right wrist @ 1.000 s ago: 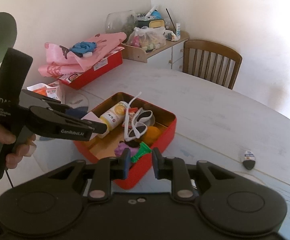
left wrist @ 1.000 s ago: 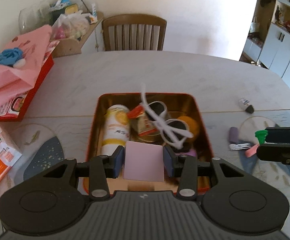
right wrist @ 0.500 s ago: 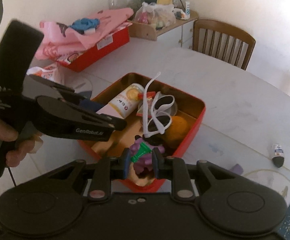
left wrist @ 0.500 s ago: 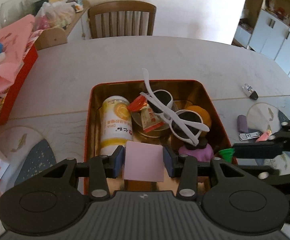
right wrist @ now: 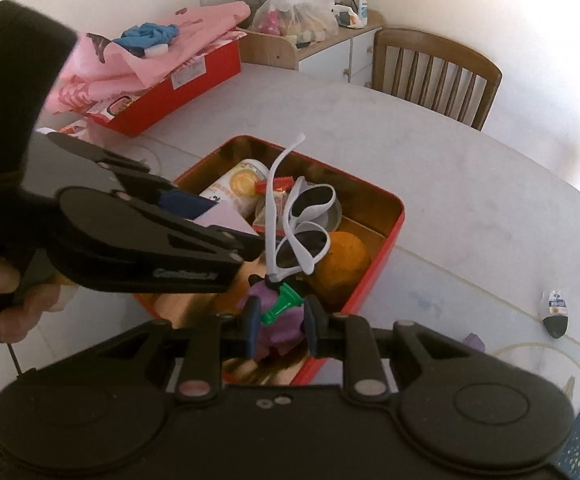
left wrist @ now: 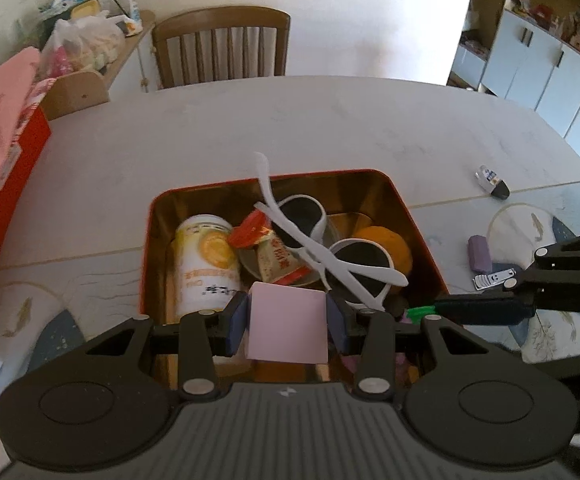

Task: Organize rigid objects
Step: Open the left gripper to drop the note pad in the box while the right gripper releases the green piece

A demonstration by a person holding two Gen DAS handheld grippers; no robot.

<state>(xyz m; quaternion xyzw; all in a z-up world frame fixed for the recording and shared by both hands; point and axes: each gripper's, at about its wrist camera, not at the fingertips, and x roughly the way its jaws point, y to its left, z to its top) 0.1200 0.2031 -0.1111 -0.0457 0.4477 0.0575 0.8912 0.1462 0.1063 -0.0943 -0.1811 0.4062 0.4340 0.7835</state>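
A red tin (left wrist: pixel 425 232) with a gold inside sits mid-table and holds a yellow can (left wrist: pixel 206 264), white sunglasses (left wrist: pixel 329 248), an orange (left wrist: pixel 385 244), a snack packet (left wrist: pixel 278 260) and a purple toy (right wrist: pixel 282 324). My left gripper (left wrist: pixel 288 320) is shut on a pink square pad (left wrist: pixel 288 324) over the tin's near end. My right gripper (right wrist: pixel 280 322) has its fingers wider apart around a small green piece (right wrist: pixel 284 304) that lies loose between them, over the purple toy in the tin (right wrist: pixel 389 240).
On the table right of the tin lie a purple eraser (left wrist: pixel 479 254), a nail clipper (left wrist: pixel 493 278) and a small black-tipped bottle (left wrist: pixel 491 182). A red box with pink cloth (right wrist: pixel 162 64) stands at the left. A wooden chair (left wrist: pixel 222 44) is at the far side.
Both grippers moved in over the tin. The right gripper carried the green piece from beside the tin to above the purple toy and its fingers have spread. The left still holds the pink pad.
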